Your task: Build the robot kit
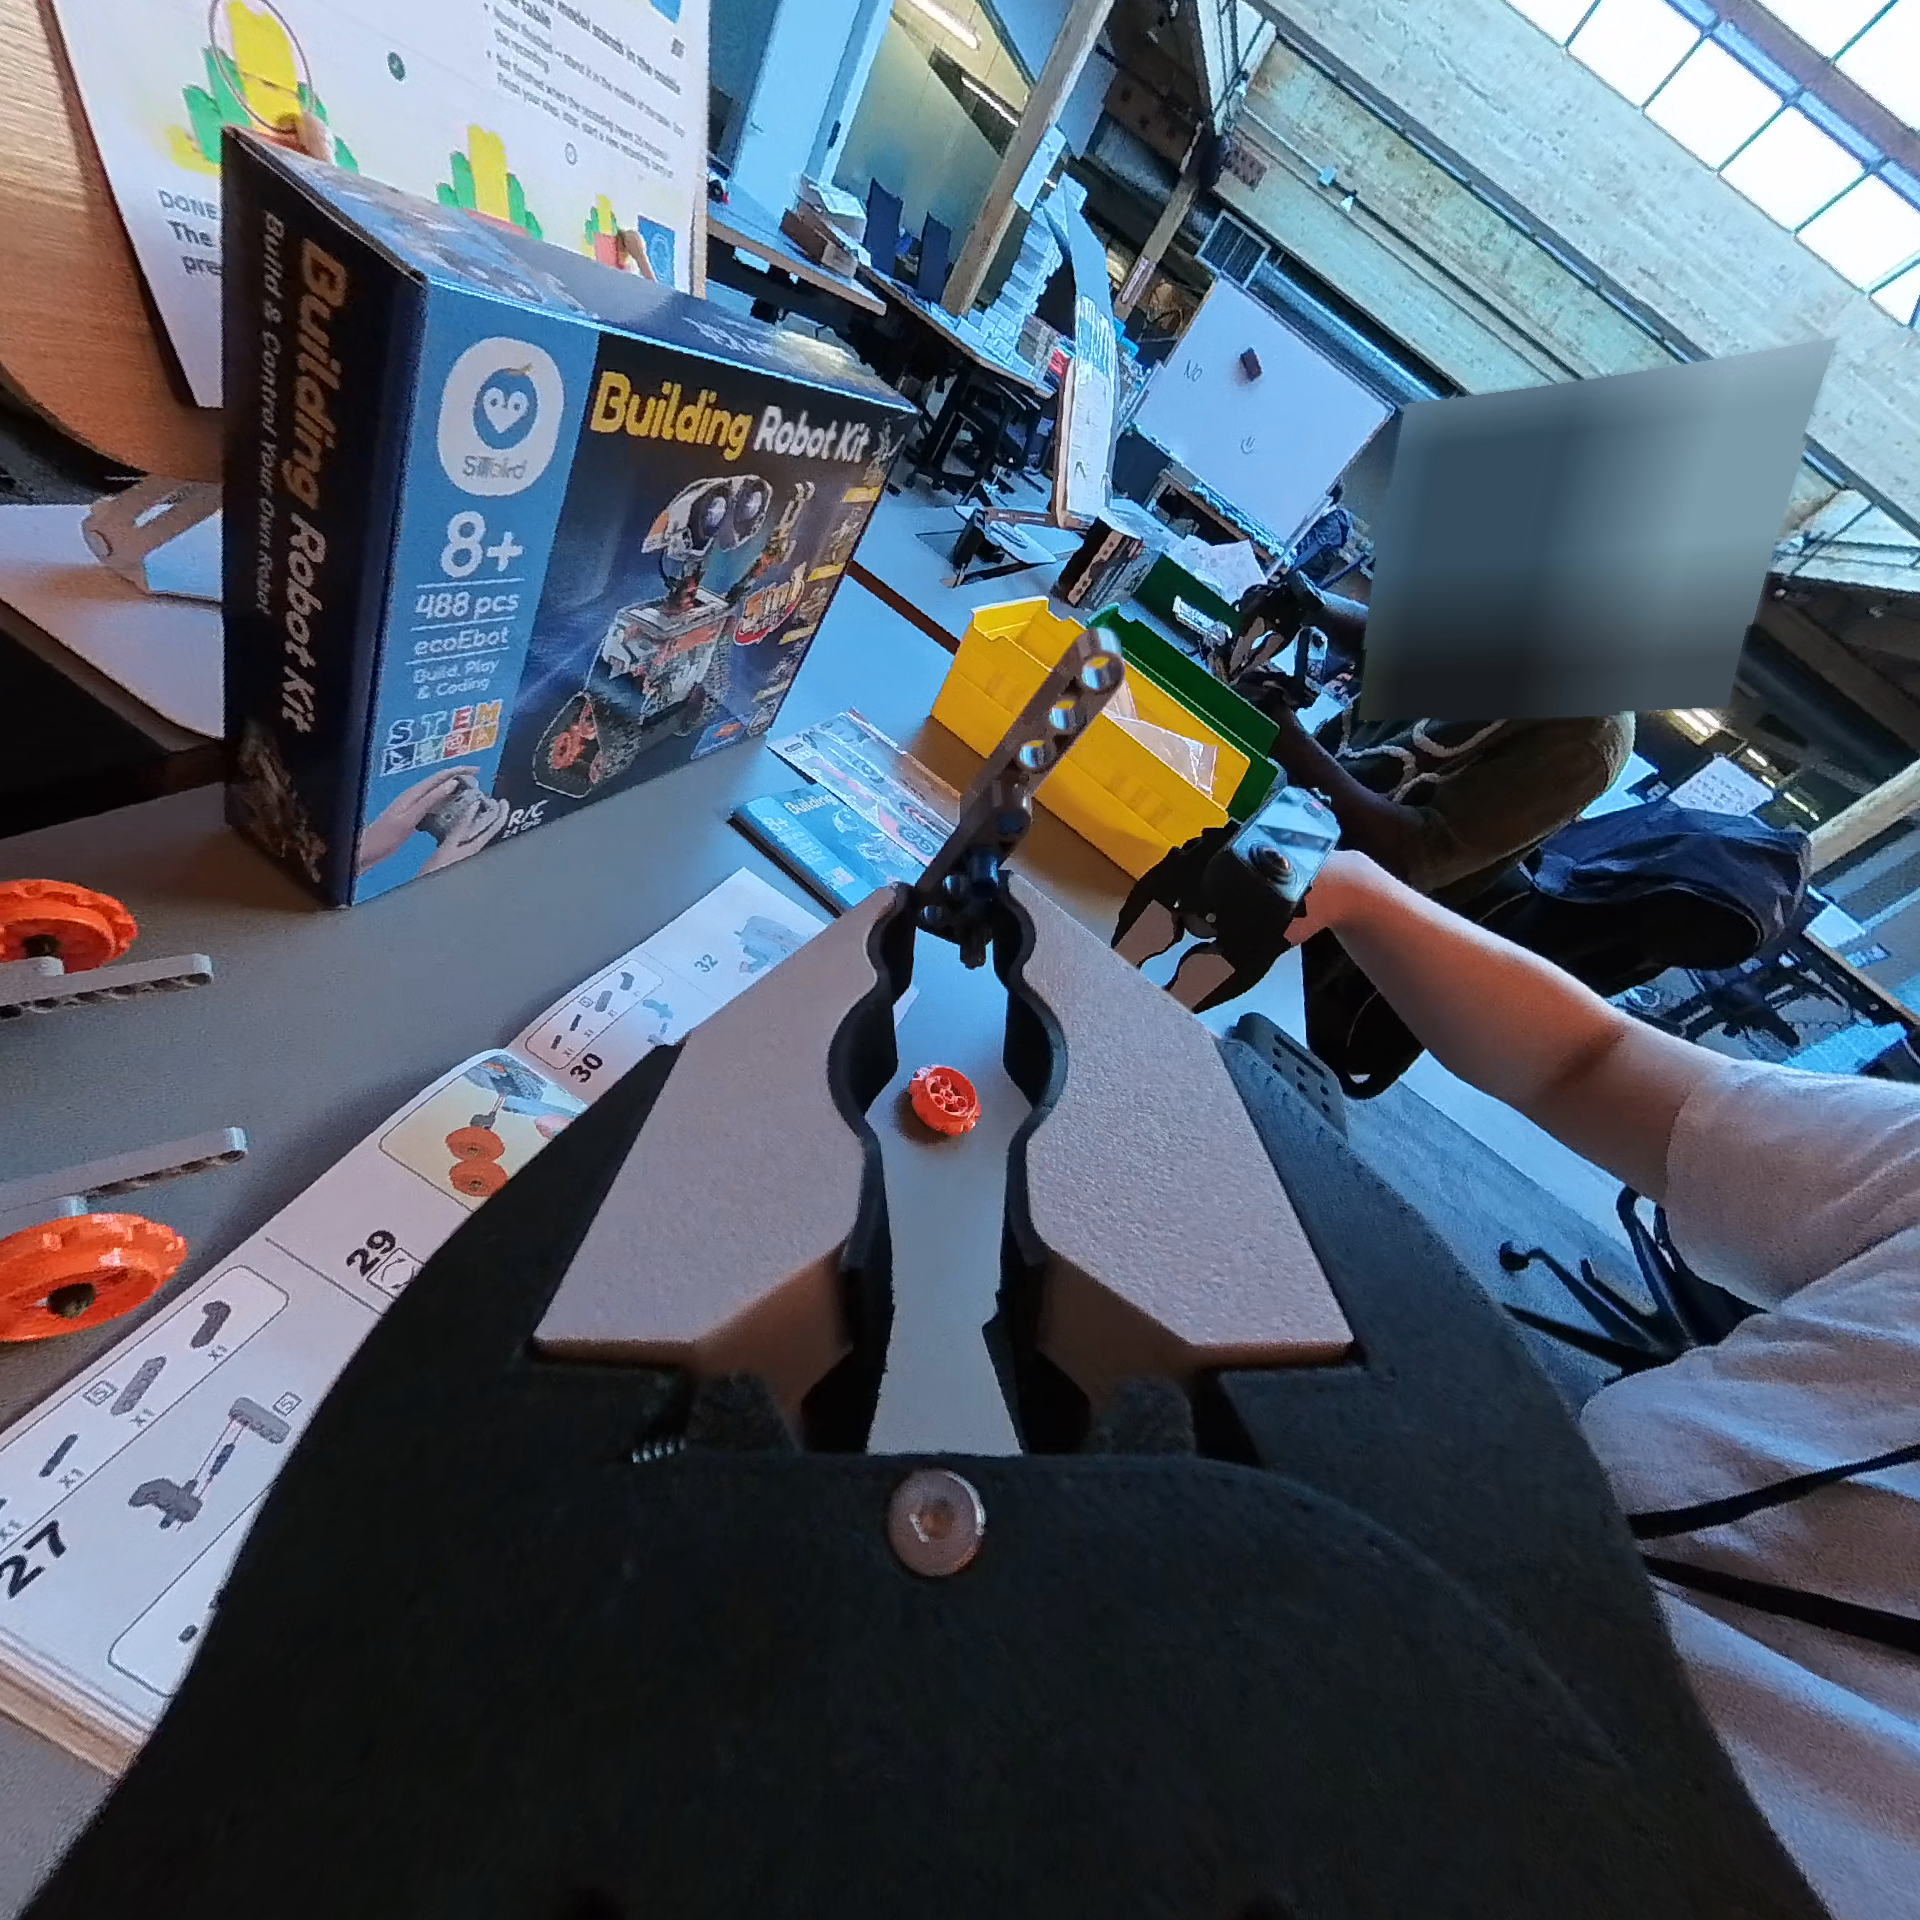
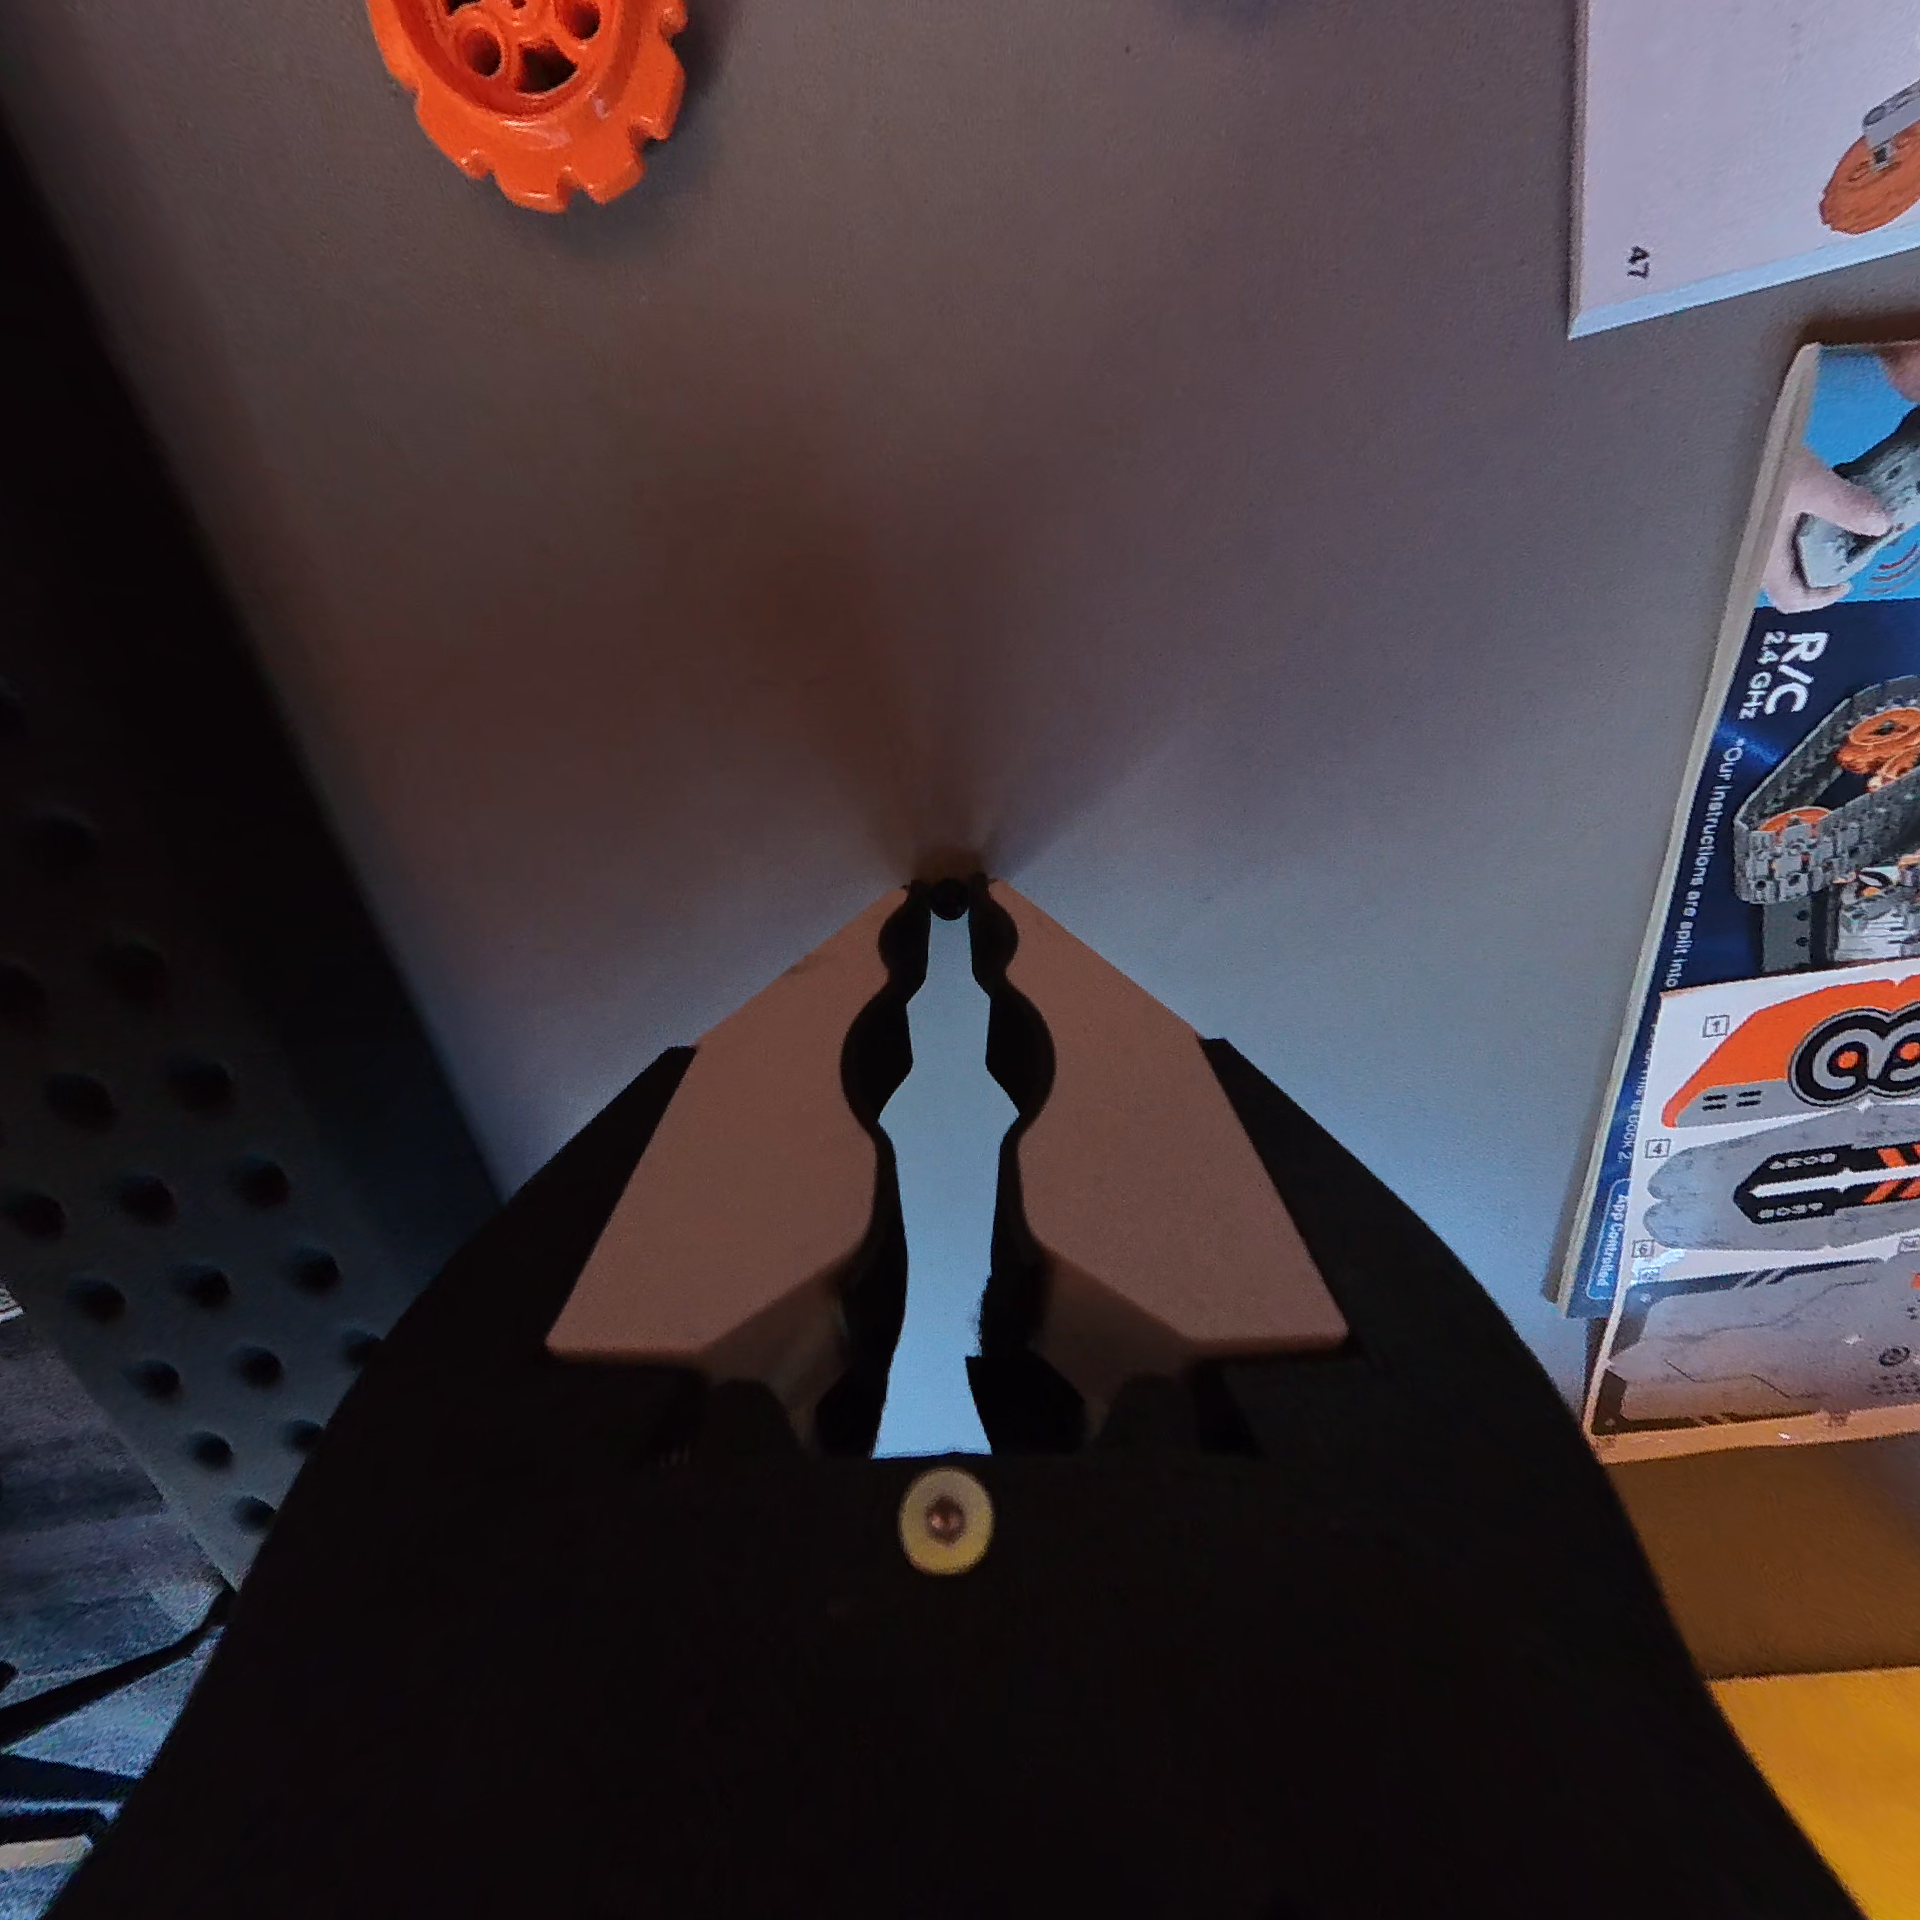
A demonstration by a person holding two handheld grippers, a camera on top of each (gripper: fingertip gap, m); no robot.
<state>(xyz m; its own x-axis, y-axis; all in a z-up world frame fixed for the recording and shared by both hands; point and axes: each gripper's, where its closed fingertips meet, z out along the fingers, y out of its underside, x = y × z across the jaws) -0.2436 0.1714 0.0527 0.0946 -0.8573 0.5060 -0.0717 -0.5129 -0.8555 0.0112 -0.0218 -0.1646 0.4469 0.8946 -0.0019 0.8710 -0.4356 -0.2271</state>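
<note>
**A shared workshop hall, set up for kit building**

From my remote seat I see a large industrial hall: a high pale brick wall (image 1: pixel 1455 177) under skylight panes (image 1: pixel 1766 94); timber posts (image 1: pixel 1023 156); rows of worktables (image 1: pixel 831 260) running back; a whiteboard (image 1: pixel 1262 416) on a stand; yellow (image 1: pixel 1049 717) and green parts bins (image 1: pixel 1205 675) on the grey surface (image 1: pixel 416 997); a robot building-kit box (image 1: pixel 540 592), an open instruction booklet (image 1: pixel 312 1299) and orange toothed wheels (image 1: pixel 83 1273) lying about; another person's arm (image 1: pixel 1507 997) reaches across.

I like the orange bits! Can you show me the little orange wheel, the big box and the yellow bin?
small orange wheel (image 1: pixel 943 1097): left wrist view, its hub.
robot kit box (image 1: pixel 665 582): left wrist view, front face.
yellow bin (image 1: pixel 1049 717): left wrist view, near wall.
</note>
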